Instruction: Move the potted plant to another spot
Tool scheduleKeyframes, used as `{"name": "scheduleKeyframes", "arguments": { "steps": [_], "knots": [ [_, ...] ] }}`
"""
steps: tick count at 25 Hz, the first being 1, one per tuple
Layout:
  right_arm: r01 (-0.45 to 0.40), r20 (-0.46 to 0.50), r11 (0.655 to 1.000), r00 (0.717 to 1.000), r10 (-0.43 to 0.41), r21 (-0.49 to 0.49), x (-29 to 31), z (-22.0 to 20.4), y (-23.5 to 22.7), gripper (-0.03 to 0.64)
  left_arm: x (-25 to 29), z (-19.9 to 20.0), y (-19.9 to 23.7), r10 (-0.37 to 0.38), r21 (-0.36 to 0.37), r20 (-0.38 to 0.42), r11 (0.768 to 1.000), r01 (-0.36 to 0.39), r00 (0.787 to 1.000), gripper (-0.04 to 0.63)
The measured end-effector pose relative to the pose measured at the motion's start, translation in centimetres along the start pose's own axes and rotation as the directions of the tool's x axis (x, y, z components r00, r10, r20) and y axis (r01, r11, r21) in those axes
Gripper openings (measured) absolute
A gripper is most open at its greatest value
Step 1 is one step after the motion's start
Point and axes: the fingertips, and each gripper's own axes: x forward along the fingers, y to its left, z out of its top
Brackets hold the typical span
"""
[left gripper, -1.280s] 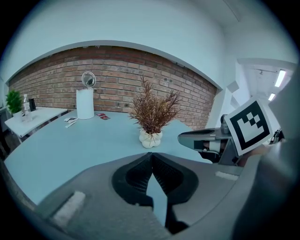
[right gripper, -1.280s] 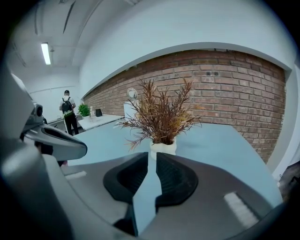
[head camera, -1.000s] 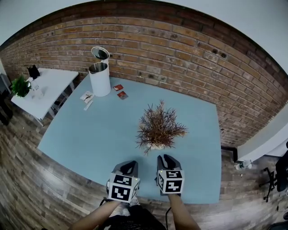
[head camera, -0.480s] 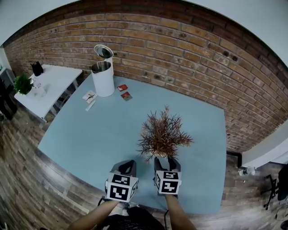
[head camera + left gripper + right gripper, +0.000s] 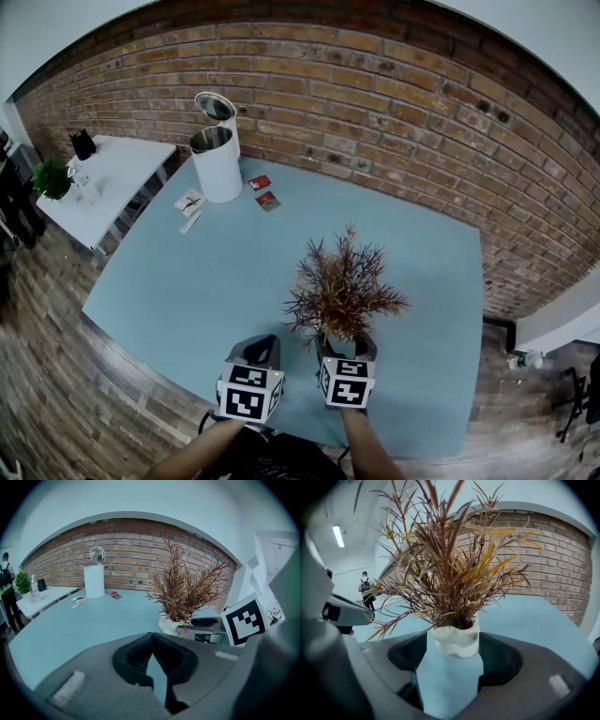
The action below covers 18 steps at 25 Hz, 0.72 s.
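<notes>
Two grippers point across the blue table (image 5: 187, 281). The right gripper (image 5: 454, 644) has its jaws wide apart and opening. The white pot of the potted plant (image 5: 342, 291) stands on the table just at their tips, and nothing is gripped. The left gripper (image 5: 151, 645), just left of the plant, has its jaw tips together on nothing. Far behind and to the left of the plant stands a white bin (image 5: 217, 159) with its lid up. Two red packets (image 5: 263, 190) lie between the bin and the plant. A brick wall (image 5: 375, 94) runs behind the plant.

In the head view, leaves (image 5: 342, 286) hide the pot (image 5: 457, 641). The red and white items (image 5: 268, 199) near the far bin (image 5: 217, 164) are too small to tell.
</notes>
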Motion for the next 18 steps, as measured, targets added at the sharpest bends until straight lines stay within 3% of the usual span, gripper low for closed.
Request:
{"name": "scheduleKeyframes", "arguments": {
  "steps": [11, 18],
  "knots": [
    [-0.005, 0.011, 0.999, 1.0, 0.004, 0.035, 1.8, 0.1, 0.2, 0.412, 0.7, 0.1, 0.7, 0.01, 0.017, -0.016, 1.0, -0.009, 1.0, -0.002],
    [0.056, 0.012, 0.998, 0.998, -0.056, 0.025, 2.8, 0.2, 0.1, 0.437, 1.1, 0.3, 1.9, -0.021, 0.033, -0.023, 0.999, 0.022, 1.0, -0.002]
  ]
}}
